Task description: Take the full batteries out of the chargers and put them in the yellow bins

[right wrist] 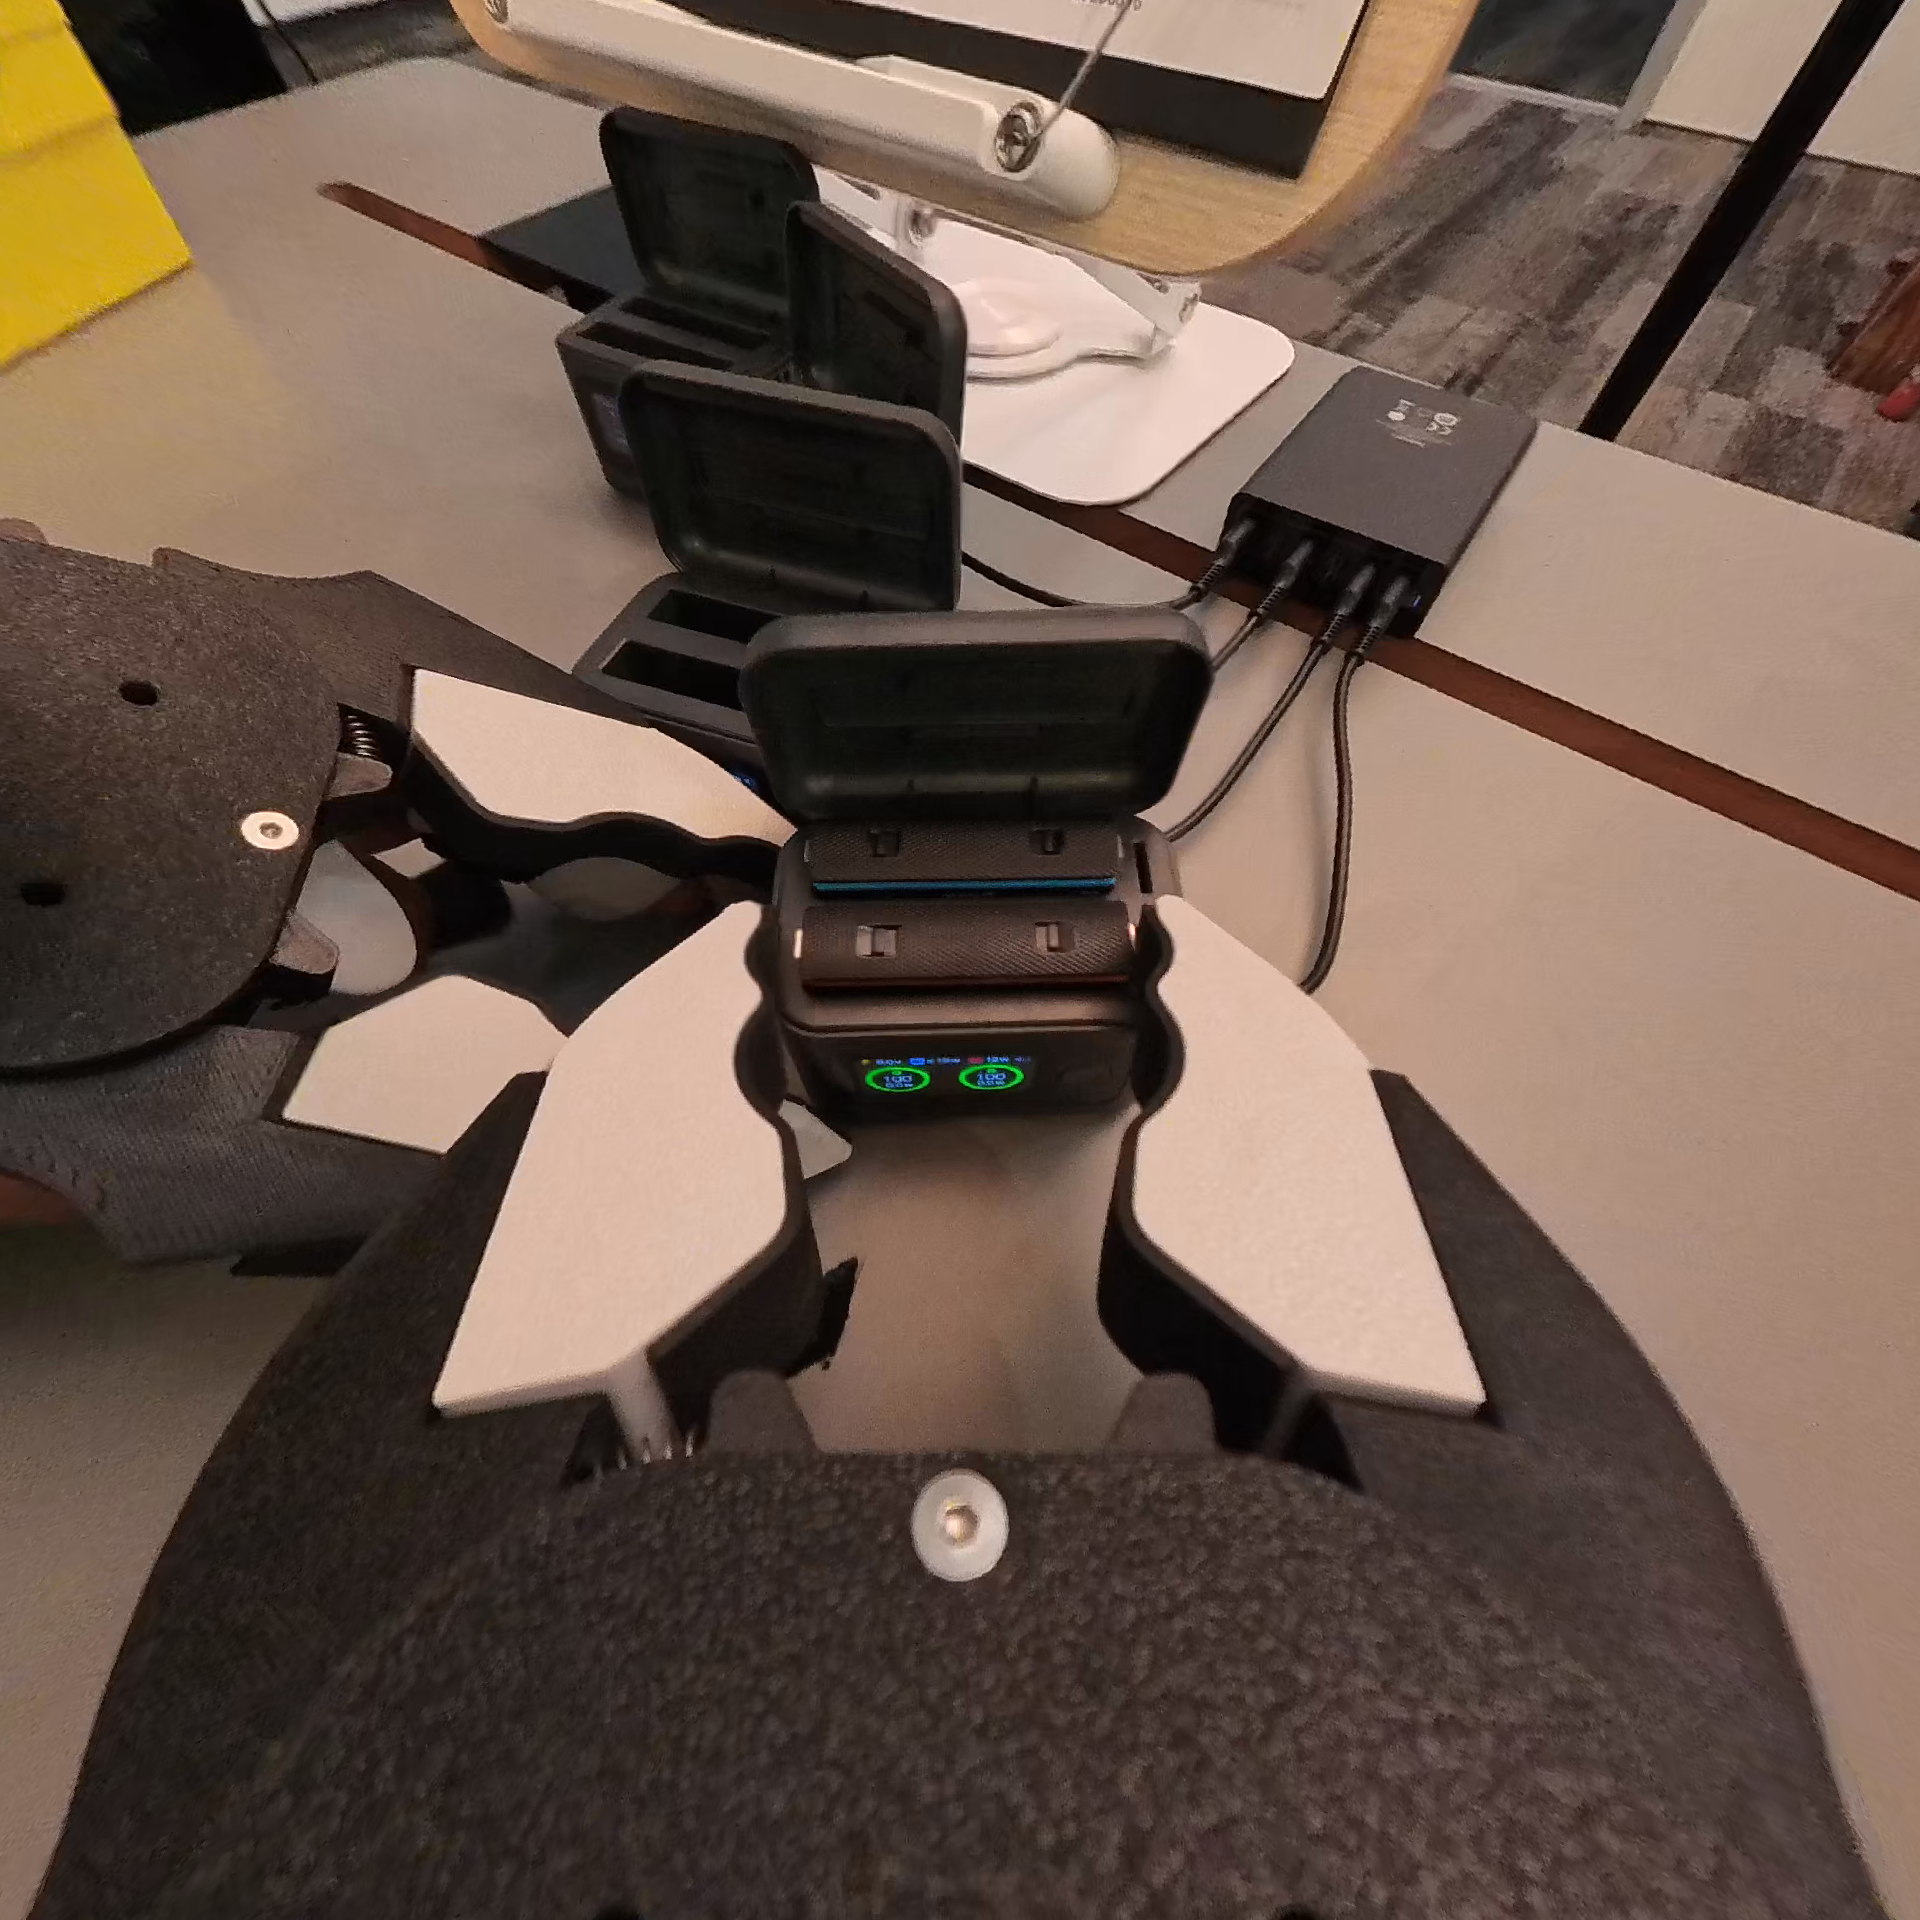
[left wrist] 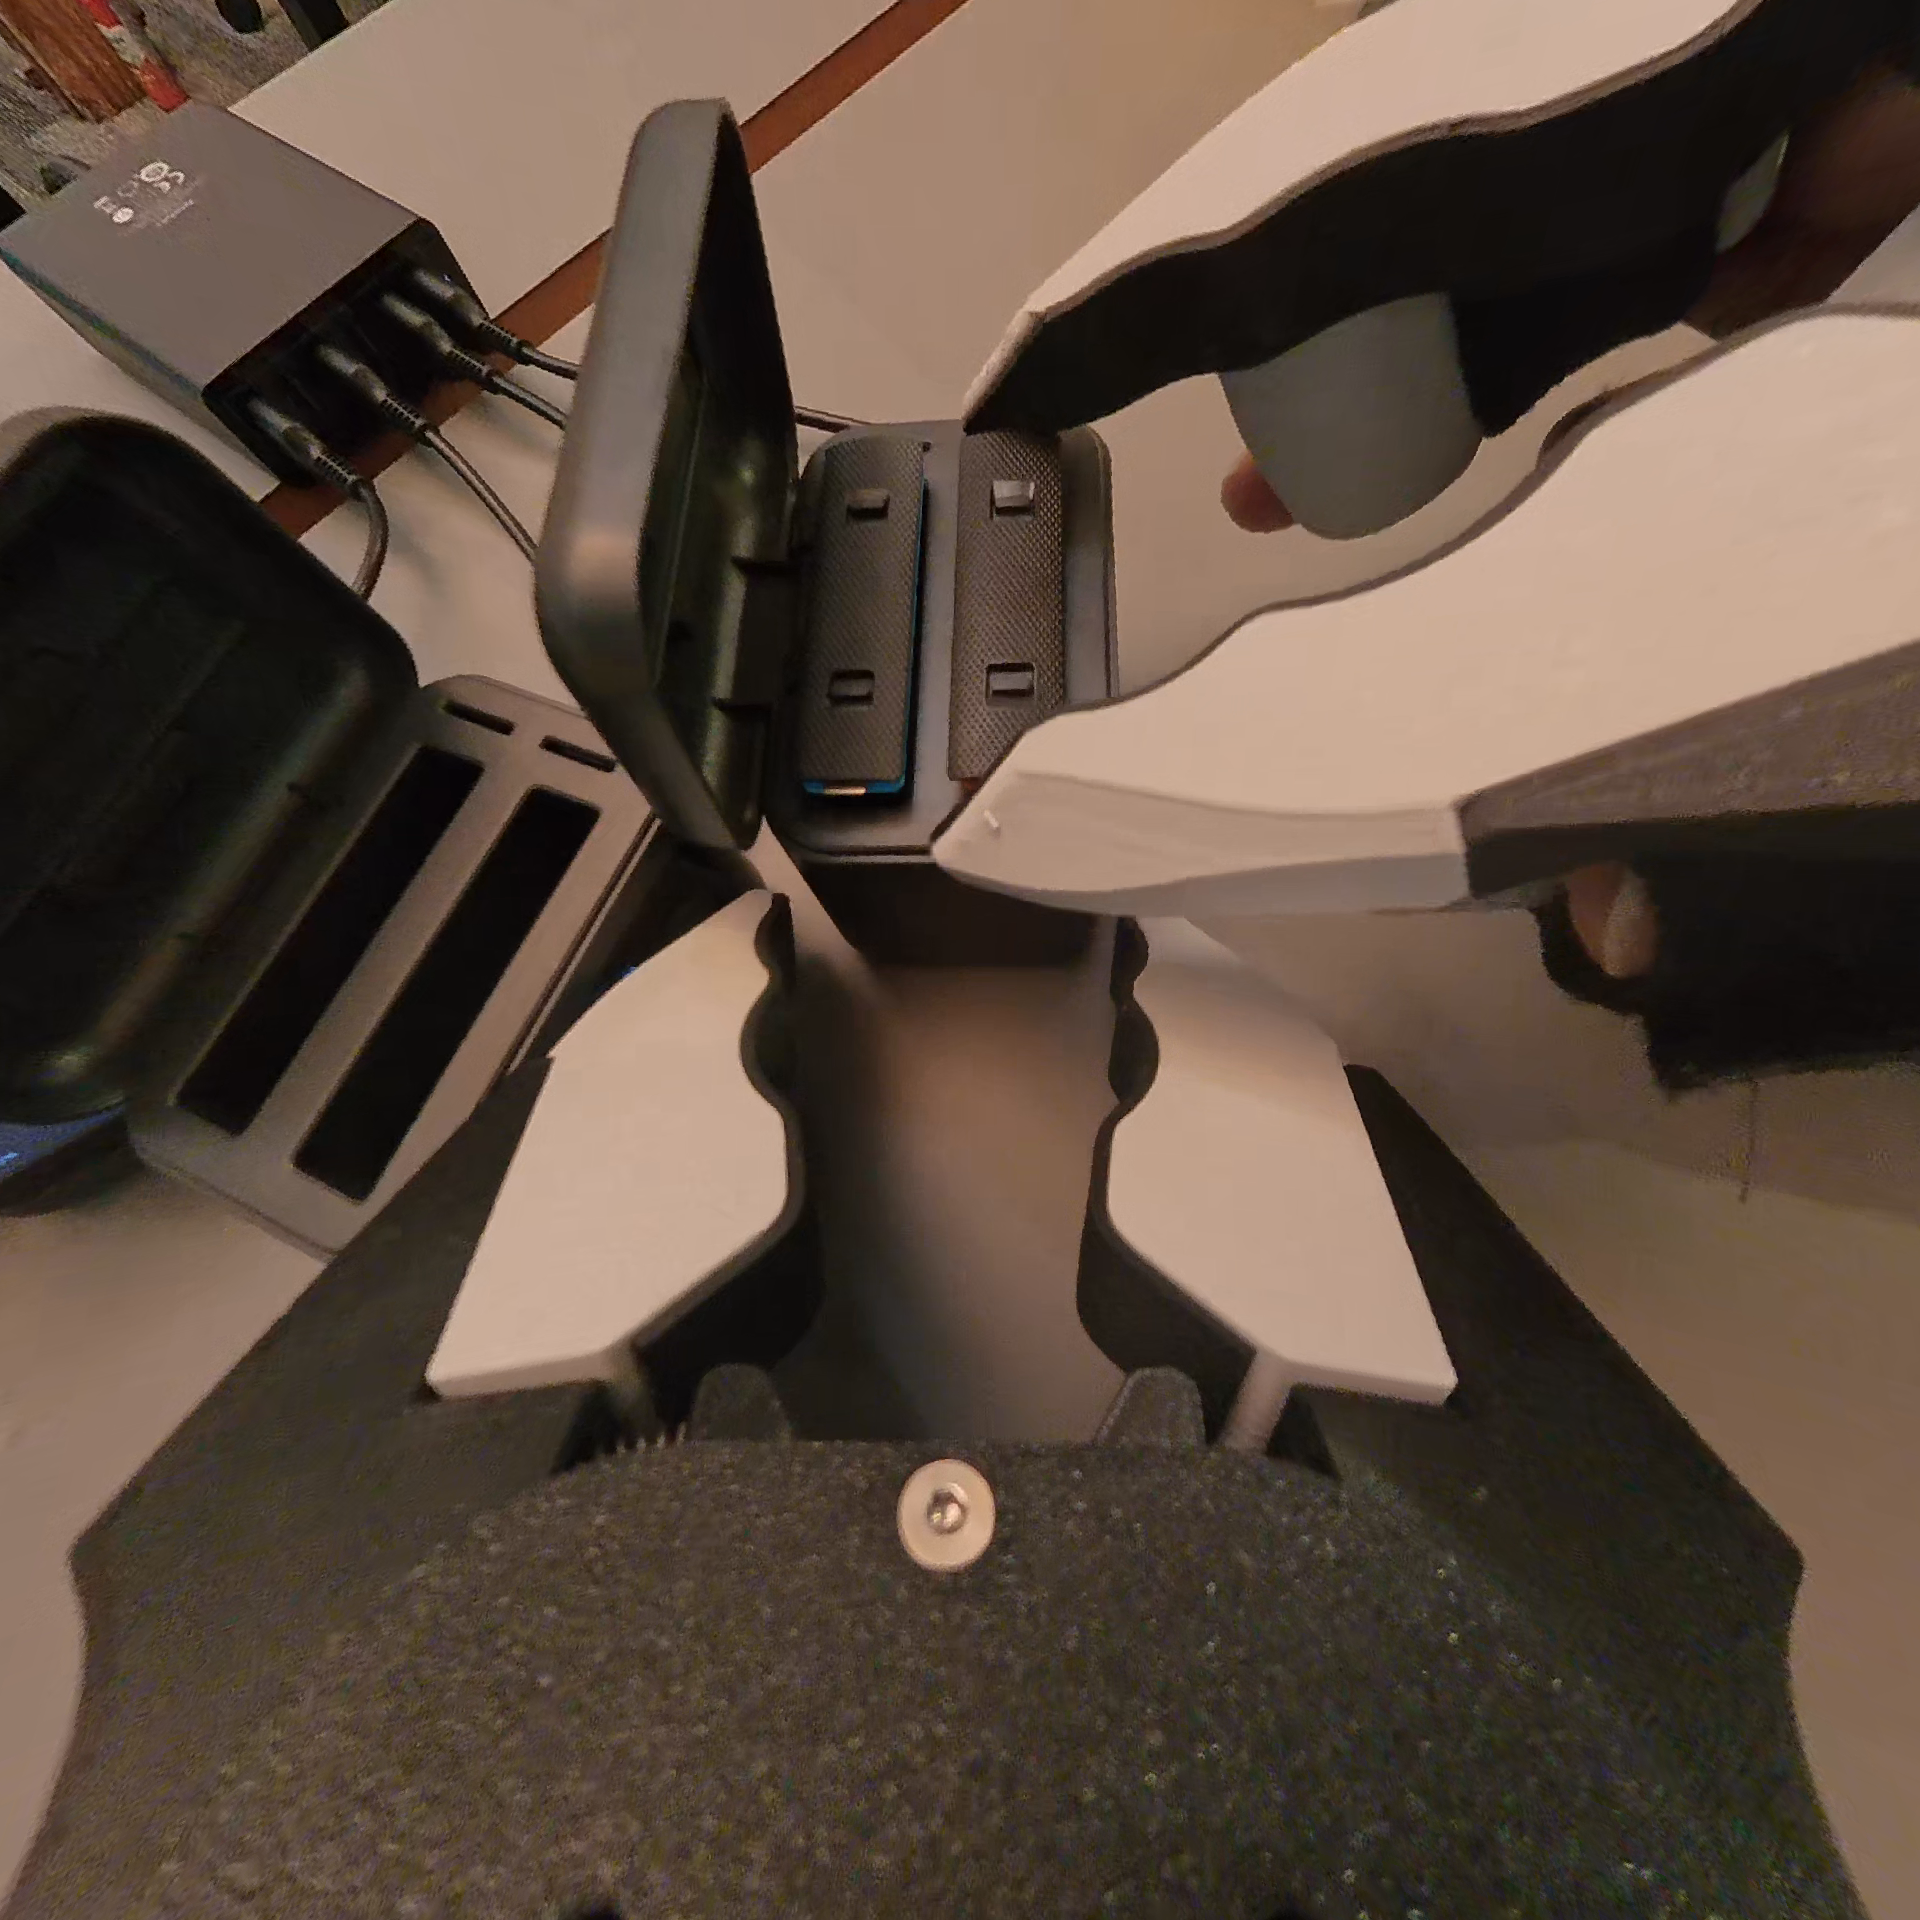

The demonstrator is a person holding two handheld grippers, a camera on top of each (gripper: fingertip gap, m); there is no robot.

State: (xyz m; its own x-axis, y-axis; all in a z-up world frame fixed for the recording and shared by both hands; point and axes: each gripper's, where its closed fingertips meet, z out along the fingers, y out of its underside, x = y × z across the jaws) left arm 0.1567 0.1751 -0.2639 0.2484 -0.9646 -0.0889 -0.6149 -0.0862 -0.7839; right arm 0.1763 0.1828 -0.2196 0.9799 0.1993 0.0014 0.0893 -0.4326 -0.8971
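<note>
An open black charger (right wrist: 945,1075) stands on the grey table, with two green rings lit on its display. It holds two black batteries. My right gripper (right wrist: 956,935) is shut on the ends of the front battery (right wrist: 966,945), which sits slightly raised in its slot. The rear battery (right wrist: 956,857), with a blue edge, sits behind it. In the left wrist view the right gripper (left wrist: 977,623) comes in from the upper right over that battery (left wrist: 1008,603). My left gripper (left wrist: 948,925) clamps the charger body (left wrist: 956,904) from its short end. A yellow bin (right wrist: 73,208) is at the far left.
Two more open chargers (right wrist: 790,499) (right wrist: 717,229) with empty slots stand behind in a row; one (left wrist: 395,935) is at my left. A black power hub (right wrist: 1382,468) with several cables sits at the right rear. A white stand base (right wrist: 1122,395) is behind the chargers. About 5 centimetres separates my left fingertips from my right.
</note>
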